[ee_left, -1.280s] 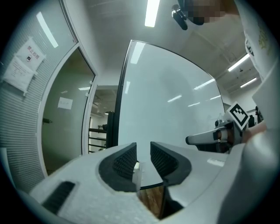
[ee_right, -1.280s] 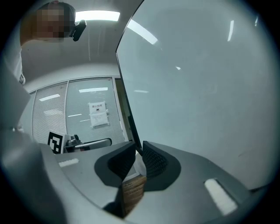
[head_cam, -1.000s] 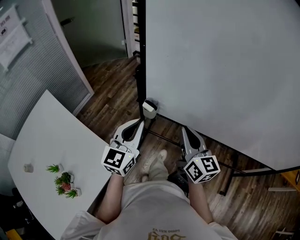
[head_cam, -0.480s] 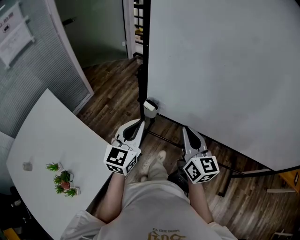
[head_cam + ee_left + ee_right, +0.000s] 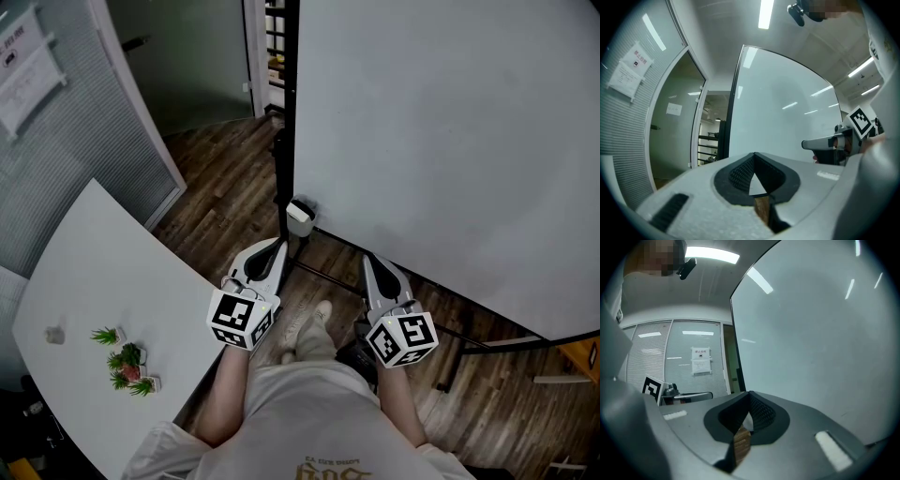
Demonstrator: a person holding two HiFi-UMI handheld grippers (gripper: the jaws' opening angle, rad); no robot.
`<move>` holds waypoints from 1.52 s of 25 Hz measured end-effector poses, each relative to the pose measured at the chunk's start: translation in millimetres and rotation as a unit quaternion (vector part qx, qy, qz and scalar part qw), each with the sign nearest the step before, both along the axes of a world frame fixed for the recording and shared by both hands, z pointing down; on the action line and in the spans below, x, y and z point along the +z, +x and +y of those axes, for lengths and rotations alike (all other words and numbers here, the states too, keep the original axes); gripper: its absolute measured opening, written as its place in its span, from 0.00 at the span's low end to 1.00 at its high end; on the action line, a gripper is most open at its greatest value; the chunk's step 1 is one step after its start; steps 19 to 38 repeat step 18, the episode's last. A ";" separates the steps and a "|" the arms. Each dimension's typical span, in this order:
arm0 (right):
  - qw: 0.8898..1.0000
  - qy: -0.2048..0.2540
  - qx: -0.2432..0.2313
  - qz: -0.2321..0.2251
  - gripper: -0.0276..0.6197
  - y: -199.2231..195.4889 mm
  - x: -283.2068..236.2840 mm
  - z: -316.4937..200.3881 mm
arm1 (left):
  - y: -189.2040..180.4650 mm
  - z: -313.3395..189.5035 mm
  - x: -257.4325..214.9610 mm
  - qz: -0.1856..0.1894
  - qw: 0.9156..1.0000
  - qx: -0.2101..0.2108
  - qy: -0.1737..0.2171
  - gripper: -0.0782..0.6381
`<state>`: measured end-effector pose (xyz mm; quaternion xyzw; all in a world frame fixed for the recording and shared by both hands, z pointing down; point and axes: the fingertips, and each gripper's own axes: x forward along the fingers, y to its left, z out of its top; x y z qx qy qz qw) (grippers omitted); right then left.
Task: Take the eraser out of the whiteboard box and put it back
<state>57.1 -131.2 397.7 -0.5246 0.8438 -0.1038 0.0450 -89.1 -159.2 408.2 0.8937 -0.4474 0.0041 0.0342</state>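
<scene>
At your far left the white table carries a cluster of small potted plants, and nothing on it belongs to this job.

Your left gripper points level toward the whiteboard's lower left corner. Its fingers are pressed together with nothing between them; only floor shows through the gap below the pads.

Just beyond that gripper's tip, and lower, the small white whiteboard box sits against the dark frame post at the board's near left corner. The eraser can't be made out as a separate thing at this size. Neither gripper carries it and it isn't lying on the floor boards, so it is most likely in the box.

Your right gripper hangs level, to the right of the box, facing the bare whiteboard. Its fingers are closed on nothing as well.

You stand squared up with both grippers empty and the box close ahead. That fits an eraser waiting in the box to be lifted out, and it fits equally one already set back inside. These views don't settle which.

Any reach to the box from here calls for parting the fingers and tipping the nearer gripper, your left, downward, since the box opens upward and sits below where it points.
</scene>
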 end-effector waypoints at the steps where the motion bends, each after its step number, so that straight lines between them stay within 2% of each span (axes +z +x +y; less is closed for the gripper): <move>1: 1.000 0.000 0.000 0.001 0.06 -0.2 0.0 -0.6 | -0.1 -0.3 0.3 -0.001 1.000 0.001 0.000 0.11; 8: 1.000 -0.004 -0.001 0.002 0.06 -3.1 1.7 -5.0 | -5.6 -5.1 4.8 -0.002 1.000 -0.004 -0.007 0.11; 12: 1.000 -0.003 -0.007 0.003 0.06 -5.9 1.7 -6.2 | -9.1 -3.3 -8.3 0.036 0.999 0.001 0.010 0.11; 15: 1.000 -0.002 -0.009 0.002 0.06 -7.6 1.1 -5.2 | -10.3 -2.2 -11.9 0.043 0.999 0.005 0.013 0.11; 18: 1.000 -0.001 -0.015 -0.001 0.06 -9.2 -0.6 -3.4 | -9.6 3.7 -18.0 0.078 0.997 0.026 0.010 0.11; 38: 1.000 -0.001 -0.015 -0.001 0.06 -9.2 -0.6 -3.4 | -9.6 3.7 -18.0 0.078 0.997 0.026 0.010 0.11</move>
